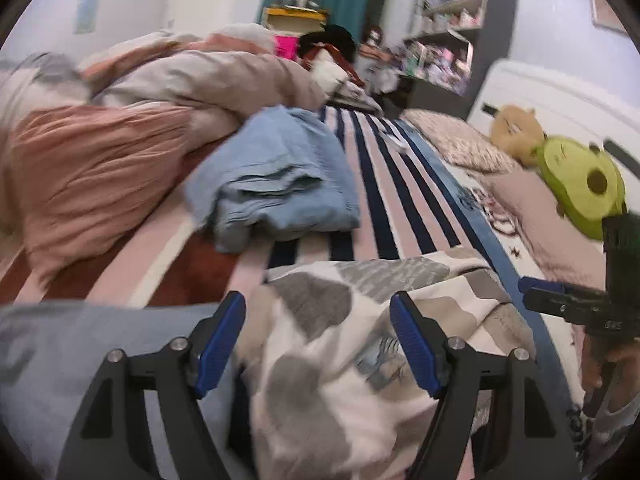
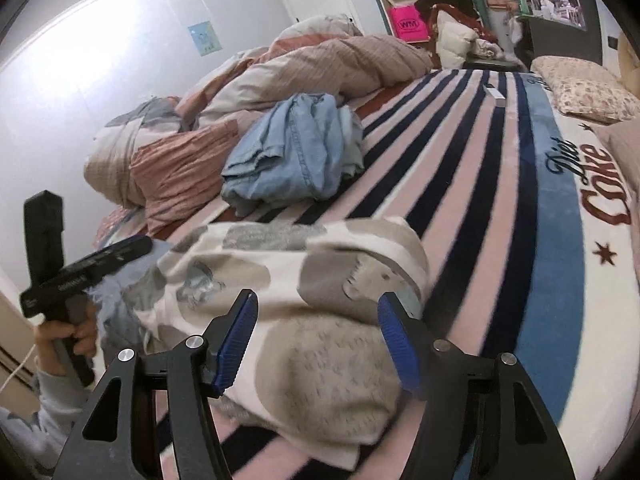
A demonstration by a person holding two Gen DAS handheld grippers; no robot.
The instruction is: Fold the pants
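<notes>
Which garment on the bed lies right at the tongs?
The white pants with grey patches, directly before both tongs; the light-blue denim garment lies farther up the striped blanket.

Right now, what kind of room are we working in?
Most likely a lived-in bedroom: the patterned pants lie on a bed with a striped blanket, a rumpled duvet is bunched behind, and plush toys sit by the pillows.

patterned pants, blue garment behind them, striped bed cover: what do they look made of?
Patterned pants: soft, matte, slightly fuzzy knit or flannel, going by the limp rounded folds; hard to tell which.
Blue garment: looks like washed denim or chambray, with visible stitched seams and crisp creases.
Striped bed cover: plush fleece-like blanket with a matte nap and printed lettering.
</notes>
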